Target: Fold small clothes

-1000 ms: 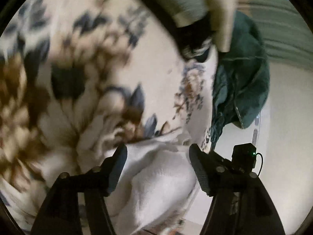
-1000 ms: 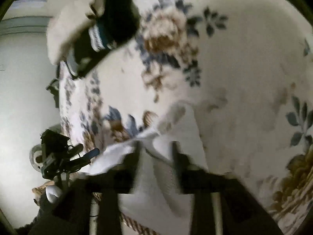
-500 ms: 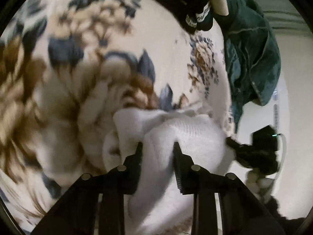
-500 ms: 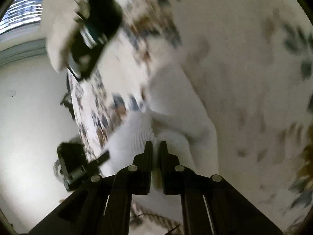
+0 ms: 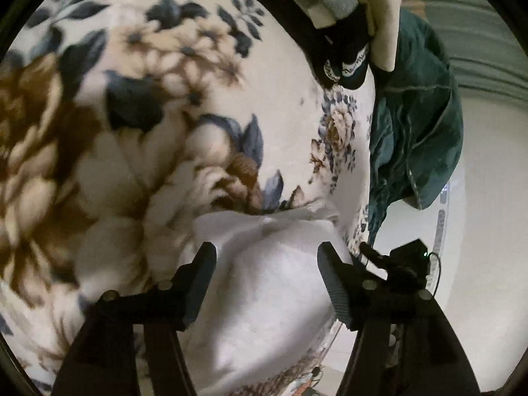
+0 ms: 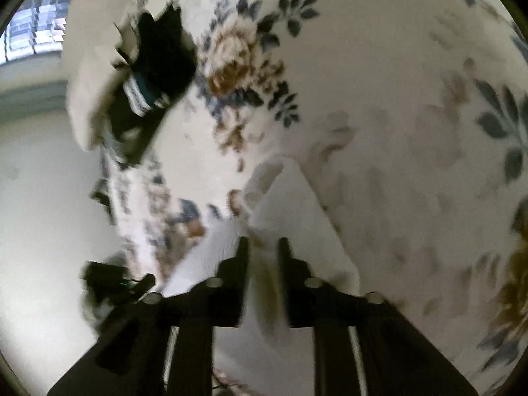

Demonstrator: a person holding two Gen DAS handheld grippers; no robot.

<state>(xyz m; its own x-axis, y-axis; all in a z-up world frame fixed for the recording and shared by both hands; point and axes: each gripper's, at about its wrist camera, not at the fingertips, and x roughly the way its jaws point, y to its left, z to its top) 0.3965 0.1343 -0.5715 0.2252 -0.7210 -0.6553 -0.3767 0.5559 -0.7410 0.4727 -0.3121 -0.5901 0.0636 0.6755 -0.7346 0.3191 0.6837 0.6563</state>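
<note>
White garment (image 5: 264,283) lies between my opening left fingers (image 5: 204,264); right fingers (image 6: 242,257) are parting too. Its soft folds may spring apart on the floral blanket (image 5: 132,99).

white lettering on black sock cuffs (image 5: 349,66) (blurred, unreadable), nothing else

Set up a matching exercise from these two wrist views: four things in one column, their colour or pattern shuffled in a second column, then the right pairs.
Things:
1. small garment between the left gripper's fingers
2. blanket under it
3. jacket at the bed's edge
4. socks at the far end

Colours:
A. dark teal
B. plain white
C. black with a lettered band
D. cream with blue and brown flowers

Pairs: 1-B, 2-D, 3-A, 4-C
</note>
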